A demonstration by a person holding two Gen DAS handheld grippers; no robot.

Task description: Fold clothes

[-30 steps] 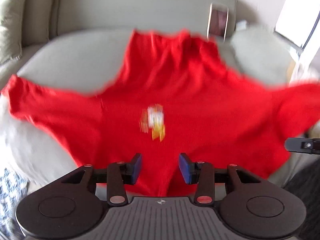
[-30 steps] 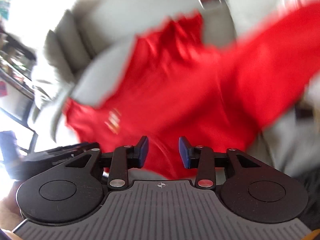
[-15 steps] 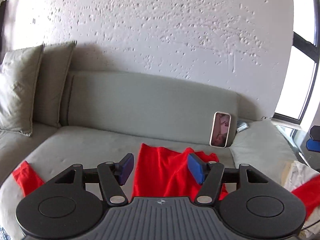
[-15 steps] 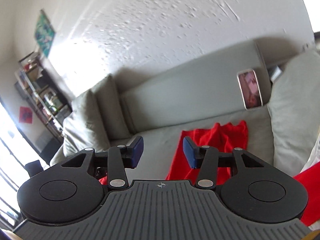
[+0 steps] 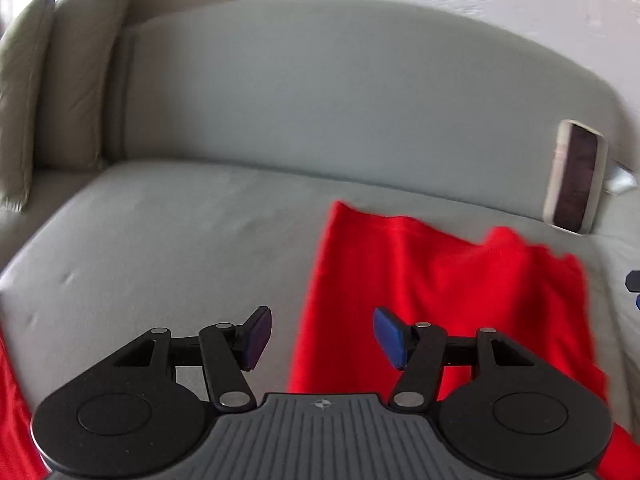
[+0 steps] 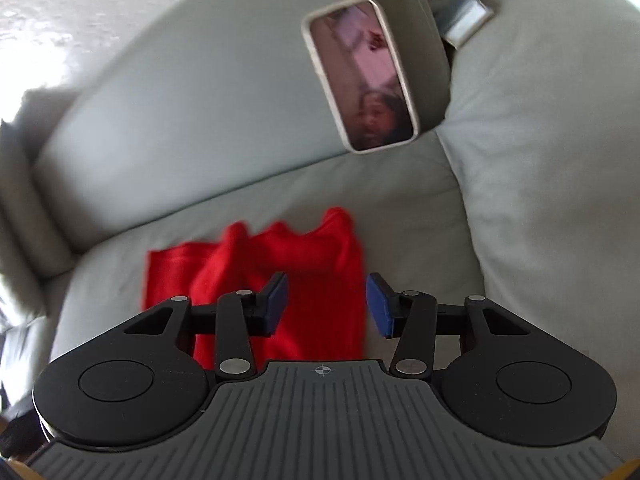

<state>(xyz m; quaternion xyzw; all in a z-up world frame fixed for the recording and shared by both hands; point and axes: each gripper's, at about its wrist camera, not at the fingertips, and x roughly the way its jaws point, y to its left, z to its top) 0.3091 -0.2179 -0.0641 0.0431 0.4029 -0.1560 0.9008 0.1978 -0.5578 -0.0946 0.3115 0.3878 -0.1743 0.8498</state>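
A red garment (image 5: 440,288) lies spread on the grey sofa seat (image 5: 180,232), its far edge rumpled near the backrest. My left gripper (image 5: 322,338) hovers open above the garment's left edge, with nothing between its blue pads. Another strip of the red cloth shows at the left wrist view's lower left corner. In the right wrist view the same garment (image 6: 280,264) lies below my right gripper (image 6: 326,308), which is open and empty over the cloth's right edge. The near part of the garment is hidden behind both gripper bodies.
A phone (image 6: 360,76) in a pale case leans on the sofa backrest (image 5: 320,92) behind the garment. A large grey cushion (image 6: 552,140) fills the right end of the sofa and two cushions (image 5: 52,92) stand at the left. A small silver box (image 6: 466,20) lies behind the phone.
Both cameras first tipped up from the spread garment to the wall, then dropped back toward the sofa. Both grippers now sit closer to the garment's far edge; both stayed open.
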